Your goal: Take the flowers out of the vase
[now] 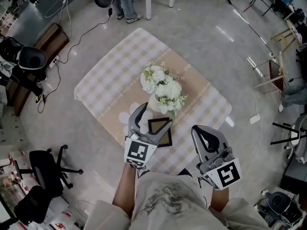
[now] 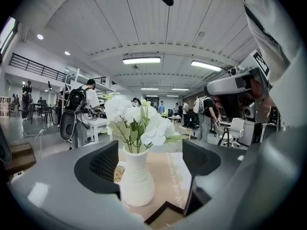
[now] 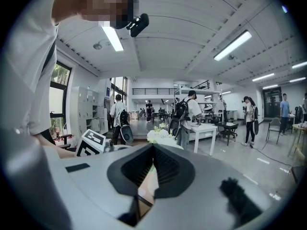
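Flowers [image 2: 136, 118] in white vase [image 2: 136, 181] stand before left hand-held gripper's [image 2: 152, 161] parted jaws.

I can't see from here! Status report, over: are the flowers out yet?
Left gripper open, lined up on vase, not touching. Right gripper shut, empty. Flowers in vase, not out yet. Dark frame flat beside vase. Over.

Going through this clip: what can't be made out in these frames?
Left gripper view: dark frame cut off by the bottom edge; speckled thing half hidden behind the vase.
Head view: vase body mostly covered by its flowers.
Right gripper view: vase hidden behind the right gripper, fingers shut; only flower tops show.
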Tool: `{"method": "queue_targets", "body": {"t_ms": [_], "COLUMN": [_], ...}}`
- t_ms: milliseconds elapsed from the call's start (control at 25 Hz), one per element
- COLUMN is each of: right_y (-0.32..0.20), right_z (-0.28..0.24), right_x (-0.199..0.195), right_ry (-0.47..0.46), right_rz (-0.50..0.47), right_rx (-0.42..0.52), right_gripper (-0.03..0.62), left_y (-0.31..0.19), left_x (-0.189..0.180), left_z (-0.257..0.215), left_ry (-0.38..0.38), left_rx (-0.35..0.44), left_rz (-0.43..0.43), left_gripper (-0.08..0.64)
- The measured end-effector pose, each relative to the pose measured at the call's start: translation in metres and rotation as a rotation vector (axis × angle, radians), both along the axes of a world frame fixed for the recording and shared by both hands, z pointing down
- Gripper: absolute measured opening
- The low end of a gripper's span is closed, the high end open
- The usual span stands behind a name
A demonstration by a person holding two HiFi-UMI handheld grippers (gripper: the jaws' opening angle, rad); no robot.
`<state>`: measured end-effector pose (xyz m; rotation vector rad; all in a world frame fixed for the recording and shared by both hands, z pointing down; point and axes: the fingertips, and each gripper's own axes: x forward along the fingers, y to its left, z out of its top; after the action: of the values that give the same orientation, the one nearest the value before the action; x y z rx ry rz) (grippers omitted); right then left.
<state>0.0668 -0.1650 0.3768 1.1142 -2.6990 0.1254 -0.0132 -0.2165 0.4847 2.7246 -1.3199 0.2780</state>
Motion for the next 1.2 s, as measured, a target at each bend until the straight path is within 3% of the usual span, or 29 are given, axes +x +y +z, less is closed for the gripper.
{"method": "queue_targets", "body": {"t_ms": [760,1200], "right_y": [0.002,0.003], "right_z": [0.007,0.011], "right_x": [0.013,0.020], "right_ry": [0.009,0.014], "right_rz": [0.022,0.043], "right_rx": [-0.015,-0.024], "right_gripper": [0.015,0.015], "left_y": [-0.027,-0.041], "left_x": [0.021,0.035], "left_z": [0.012,0.010], "left_ry": [-0.010,-0.025], "left_rx": [0.056,0.090], "left_rz": [0.023,0.059], "left_gripper": [0.552,0.557]}}
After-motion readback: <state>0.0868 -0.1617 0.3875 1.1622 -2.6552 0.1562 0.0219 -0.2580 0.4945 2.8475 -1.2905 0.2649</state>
